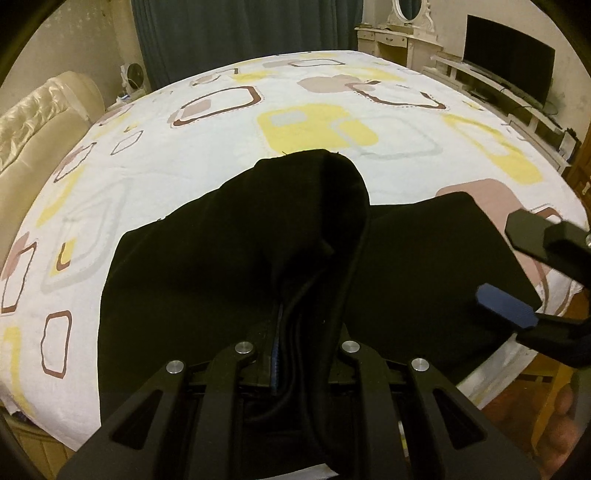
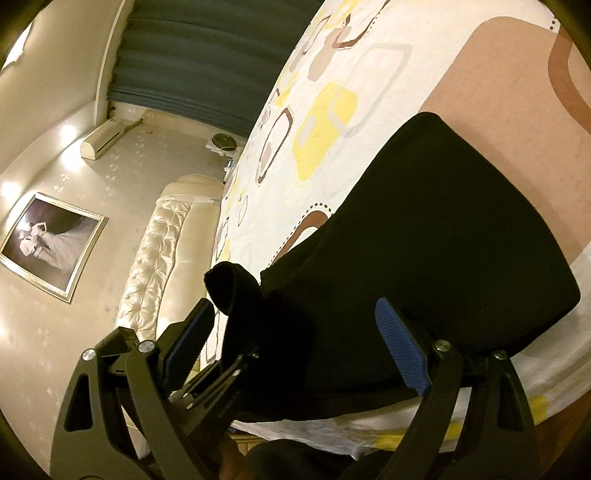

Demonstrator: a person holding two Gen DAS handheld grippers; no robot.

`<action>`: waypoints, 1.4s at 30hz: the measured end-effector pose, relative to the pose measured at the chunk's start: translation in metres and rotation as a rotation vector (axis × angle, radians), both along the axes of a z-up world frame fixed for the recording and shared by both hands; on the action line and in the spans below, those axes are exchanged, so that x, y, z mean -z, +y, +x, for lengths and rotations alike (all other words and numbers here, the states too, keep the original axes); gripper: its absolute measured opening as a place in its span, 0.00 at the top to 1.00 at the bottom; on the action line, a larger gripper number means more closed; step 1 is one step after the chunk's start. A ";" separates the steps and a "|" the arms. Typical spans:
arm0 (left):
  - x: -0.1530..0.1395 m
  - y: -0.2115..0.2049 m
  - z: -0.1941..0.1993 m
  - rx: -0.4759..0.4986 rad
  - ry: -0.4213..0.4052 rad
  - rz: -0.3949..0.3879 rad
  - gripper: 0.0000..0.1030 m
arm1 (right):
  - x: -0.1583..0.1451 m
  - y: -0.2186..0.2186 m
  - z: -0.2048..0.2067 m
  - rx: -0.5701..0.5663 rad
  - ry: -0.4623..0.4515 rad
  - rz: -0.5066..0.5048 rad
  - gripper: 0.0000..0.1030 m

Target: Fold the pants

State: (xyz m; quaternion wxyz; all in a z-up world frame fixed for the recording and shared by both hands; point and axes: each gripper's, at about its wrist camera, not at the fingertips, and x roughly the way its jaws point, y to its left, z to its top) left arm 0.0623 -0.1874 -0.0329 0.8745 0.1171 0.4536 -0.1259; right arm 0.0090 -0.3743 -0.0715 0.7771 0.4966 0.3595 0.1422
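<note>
Black pants (image 1: 221,266) lie on the patterned bed sheet (image 1: 221,147) near its front edge. My left gripper (image 1: 295,354) is shut on a bunched fold of the pants, which rises as a hump in front of it. My right gripper (image 1: 517,273) shows at the right of the left wrist view, open, its blue pad over the pants' right part. In the right wrist view the right gripper (image 2: 295,347) is open and tilted, its fingers (image 2: 402,347) either side of the pants (image 2: 443,240). The left gripper (image 2: 218,373) shows there holding the fabric.
The bed's padded cream headboard (image 1: 33,122) is at the left. A dark curtain (image 1: 240,33) hangs behind the bed. A TV (image 1: 509,70) on a low white unit and a dressing table (image 1: 399,33) stand at the right. A framed picture (image 2: 48,243) hangs on the wall.
</note>
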 end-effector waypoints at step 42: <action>-0.061 0.093 -0.030 -0.060 -0.083 -0.130 0.22 | 0.004 -0.002 -0.004 -0.018 0.029 -0.039 0.14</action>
